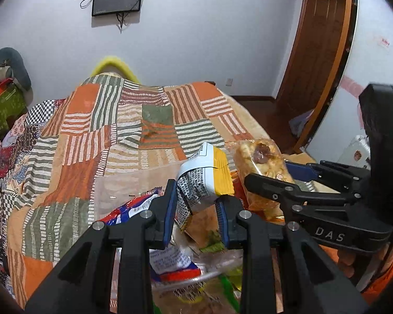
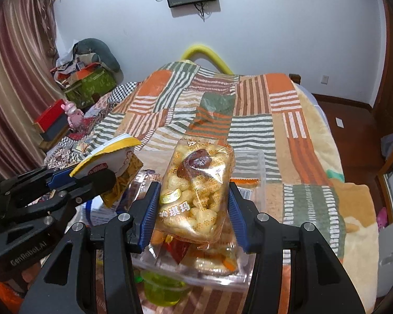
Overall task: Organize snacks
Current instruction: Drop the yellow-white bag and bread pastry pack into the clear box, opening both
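Observation:
My left gripper [image 1: 196, 206] is shut on a yellow-and-white snack packet [image 1: 205, 180] and holds it upright above a clear plastic container [image 1: 196, 277] of mixed snacks. In the right wrist view the left gripper [image 2: 91, 175] and its packet [image 2: 112, 157] show at the left. My right gripper [image 2: 194, 209] is shut on a clear bag of golden sachima [image 2: 196, 191] with a dark date on top, held above a clear tray [image 2: 259, 172]. In the left wrist view the right gripper [image 1: 272, 172] and its bag [image 1: 262, 162] show at the right.
A patchwork bedspread [image 2: 249, 110] covers the bed under the containers. A green jelly cup [image 2: 162, 287] lies near the front. A red-and-blue packet [image 1: 136, 206] lies in the container. Boxes and clutter [image 2: 86, 83] sit at the far left by the curtain.

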Demonstrator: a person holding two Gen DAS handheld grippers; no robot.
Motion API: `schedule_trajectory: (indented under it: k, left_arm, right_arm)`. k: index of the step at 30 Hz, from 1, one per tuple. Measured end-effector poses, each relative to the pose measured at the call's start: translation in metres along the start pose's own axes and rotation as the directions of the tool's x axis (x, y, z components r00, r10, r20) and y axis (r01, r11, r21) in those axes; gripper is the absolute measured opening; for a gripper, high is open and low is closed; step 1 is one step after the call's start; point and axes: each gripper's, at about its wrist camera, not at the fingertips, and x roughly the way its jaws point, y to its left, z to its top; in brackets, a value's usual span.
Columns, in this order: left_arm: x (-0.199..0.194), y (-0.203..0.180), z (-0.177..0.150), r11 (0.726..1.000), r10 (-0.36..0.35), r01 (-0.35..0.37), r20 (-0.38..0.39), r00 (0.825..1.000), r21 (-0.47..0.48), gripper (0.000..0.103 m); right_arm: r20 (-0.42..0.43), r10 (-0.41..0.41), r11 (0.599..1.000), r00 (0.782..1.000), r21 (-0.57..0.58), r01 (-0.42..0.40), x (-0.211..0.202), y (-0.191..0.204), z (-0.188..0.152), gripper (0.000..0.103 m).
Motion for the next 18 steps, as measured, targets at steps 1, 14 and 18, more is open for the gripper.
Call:
schedule_trajectory:
  k: [1,14,18]
  left_arm:
    - [0.004,0.0,0.0,1.0,0.005,-0.005,-0.007,1.0,0.005,0.028]
    - [0.01,0.001,-0.001,1.0,0.015,-0.016,-0.025,1.0,-0.008,0.039]
    - [-0.009,0.001,0.0,1.0,0.008,-0.008,0.005,1.0,-0.011,0.05]
  right_arm:
    - [-0.007,0.0,1.0,1.0,0.001,0.0,0.003,0.0,0.001,0.047]
    - [-0.021,-0.025,0.999,0.999,-0.035,0.024,0.003,0.002,0.004,0.049]
    - [0.003,-0.014,0.999,1.0,-0.039,0.014,-0.01,0.0,0.005,0.054]
